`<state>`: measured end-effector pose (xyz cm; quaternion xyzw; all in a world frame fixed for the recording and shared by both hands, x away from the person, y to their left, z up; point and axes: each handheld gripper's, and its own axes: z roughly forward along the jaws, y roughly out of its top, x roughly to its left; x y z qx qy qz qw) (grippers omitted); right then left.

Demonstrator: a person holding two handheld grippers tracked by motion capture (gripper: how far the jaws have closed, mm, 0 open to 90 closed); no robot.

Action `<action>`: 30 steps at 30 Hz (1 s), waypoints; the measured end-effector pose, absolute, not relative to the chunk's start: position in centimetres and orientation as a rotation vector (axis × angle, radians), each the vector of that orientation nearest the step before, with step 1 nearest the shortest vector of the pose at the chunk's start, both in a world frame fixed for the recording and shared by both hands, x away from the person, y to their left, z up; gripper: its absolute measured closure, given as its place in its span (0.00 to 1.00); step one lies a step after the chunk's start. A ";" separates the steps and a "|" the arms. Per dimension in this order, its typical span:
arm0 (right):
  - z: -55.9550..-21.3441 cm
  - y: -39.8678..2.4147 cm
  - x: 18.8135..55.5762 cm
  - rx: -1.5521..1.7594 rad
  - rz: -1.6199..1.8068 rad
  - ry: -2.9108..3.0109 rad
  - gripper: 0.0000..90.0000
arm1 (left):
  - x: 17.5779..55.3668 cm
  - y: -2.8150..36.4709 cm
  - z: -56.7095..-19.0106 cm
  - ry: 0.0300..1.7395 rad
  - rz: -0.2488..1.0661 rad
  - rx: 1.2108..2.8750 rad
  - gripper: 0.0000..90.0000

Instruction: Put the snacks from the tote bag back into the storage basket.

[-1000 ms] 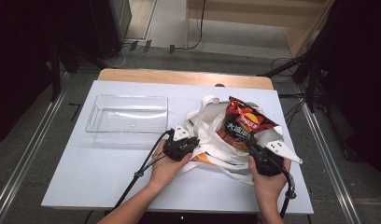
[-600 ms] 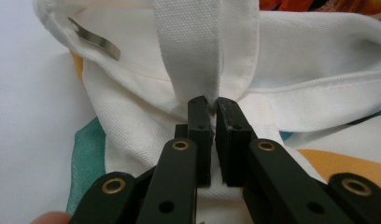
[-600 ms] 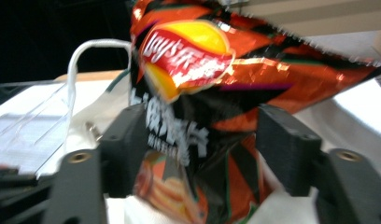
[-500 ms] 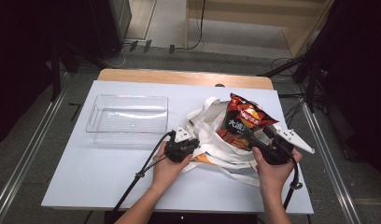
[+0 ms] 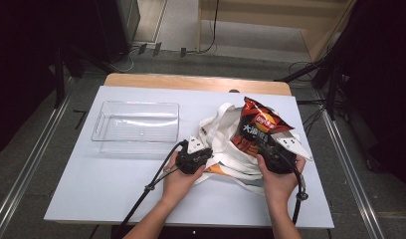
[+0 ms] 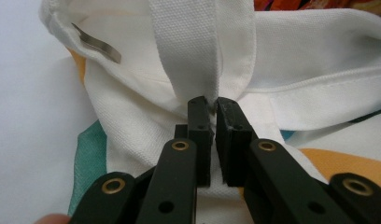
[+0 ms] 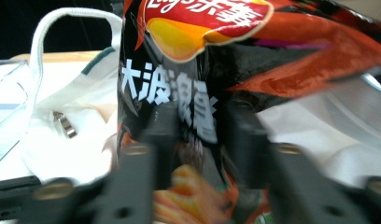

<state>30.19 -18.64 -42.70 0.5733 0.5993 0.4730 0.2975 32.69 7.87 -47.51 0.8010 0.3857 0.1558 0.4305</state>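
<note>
1. The tote bag (image 5: 226, 149) is white canvas with teal and orange patches. It lies crumpled on the white table, just right of the middle and toward the near edge, with its mouth gaping open. One white strap (image 6: 186, 46) runs up from the rim, and a small metal tag (image 6: 96, 44) is fixed to the cloth near that rim.
2. The chip bag (image 5: 255, 129) is red, orange and black, glossy, printed with white characters and a yellow-and-red logo. It stands tilted in the tote's mouth, its crinkled top sticking out above the cloth.
</note>
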 end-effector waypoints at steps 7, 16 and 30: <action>-41.9 -19.0 29.2 1.428 1.292 1.589 1.00 | 32.7 8.0 -47.5 0.947 0.376 1.984 0.89; -39.2 -19.4 27.5 1.296 1.351 1.505 1.00 | 31.8 9.1 -45.4 0.940 0.441 1.872 0.64; -36.8 -18.6 25.3 1.171 1.431 1.477 1.00 | 31.4 10.4 -37.5 0.846 0.406 1.699 0.35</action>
